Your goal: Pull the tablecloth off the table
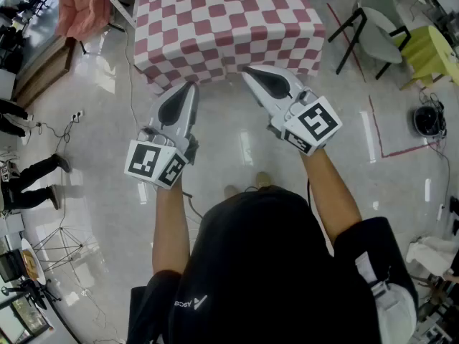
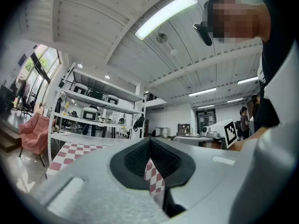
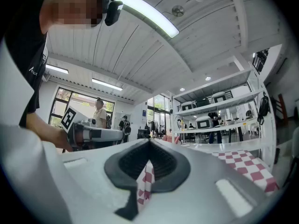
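Glossy floor [image 1: 86,120] is gleaming | checked tablecloth [image 1: 226,20] is hanging over table's near edge | left gripper [image 1: 186,90], right gripper [image 1: 250,75] are each clamping it

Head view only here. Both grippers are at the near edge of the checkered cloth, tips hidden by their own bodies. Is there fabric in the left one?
Observer: Yes. In the left gripper view the left hand-held gripper is shut on the tablecloth; a checkered fold runs between its closed jaws.
Operator: And the right?
Observer: Same. In the right gripper view the right hand-held gripper is shut on the cloth too, with a checkered strip hanging out below the jaws.
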Motion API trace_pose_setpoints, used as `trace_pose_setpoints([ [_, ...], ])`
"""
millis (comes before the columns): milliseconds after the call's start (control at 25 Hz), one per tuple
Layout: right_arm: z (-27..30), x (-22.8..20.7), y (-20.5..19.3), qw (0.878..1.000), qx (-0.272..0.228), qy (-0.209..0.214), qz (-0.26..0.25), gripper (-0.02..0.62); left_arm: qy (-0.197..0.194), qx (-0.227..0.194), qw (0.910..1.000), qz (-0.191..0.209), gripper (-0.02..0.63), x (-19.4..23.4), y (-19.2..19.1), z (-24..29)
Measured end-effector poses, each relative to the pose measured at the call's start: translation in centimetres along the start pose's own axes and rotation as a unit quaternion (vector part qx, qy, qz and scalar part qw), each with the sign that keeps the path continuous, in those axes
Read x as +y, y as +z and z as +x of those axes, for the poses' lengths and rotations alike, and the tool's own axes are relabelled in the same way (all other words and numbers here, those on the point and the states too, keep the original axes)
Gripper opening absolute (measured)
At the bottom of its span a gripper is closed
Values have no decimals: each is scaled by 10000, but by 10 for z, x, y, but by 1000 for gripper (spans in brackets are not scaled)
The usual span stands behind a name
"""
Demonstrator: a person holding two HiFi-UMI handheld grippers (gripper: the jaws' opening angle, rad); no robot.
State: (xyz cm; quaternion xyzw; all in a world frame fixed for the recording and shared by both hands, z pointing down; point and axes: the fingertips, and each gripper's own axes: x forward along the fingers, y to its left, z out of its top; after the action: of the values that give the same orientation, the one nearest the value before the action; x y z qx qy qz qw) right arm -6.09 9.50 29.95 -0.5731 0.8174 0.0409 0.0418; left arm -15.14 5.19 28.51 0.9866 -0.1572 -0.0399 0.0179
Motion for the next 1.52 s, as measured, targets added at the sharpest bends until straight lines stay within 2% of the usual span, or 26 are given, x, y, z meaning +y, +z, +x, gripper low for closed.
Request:
trace_pose_setpoints([
  [360, -10, -22, 1, 9999, -88, 86, 88, 2, 156, 9, 9999, 3, 10, -3, -5, 21],
  [760, -27, -79, 1, 9998, -129, 125, -15, 2, 623, -61, 9979, 137, 11, -1, -4, 65],
  [1040, -21, -123, 0, 9998, -152, 89, -12, 2, 644, -2, 9977, 226, 11, 8, -4, 103],
  [1280, 6, -157, -9, 9999, -98, 30, -138, 2, 620, -31, 9978, 224, 11, 44, -14, 137],
  [1520, 71, -213, -27, 9995, 86, -169, -263, 2, 561, -126, 9982, 176, 11, 124, -23, 189],
])
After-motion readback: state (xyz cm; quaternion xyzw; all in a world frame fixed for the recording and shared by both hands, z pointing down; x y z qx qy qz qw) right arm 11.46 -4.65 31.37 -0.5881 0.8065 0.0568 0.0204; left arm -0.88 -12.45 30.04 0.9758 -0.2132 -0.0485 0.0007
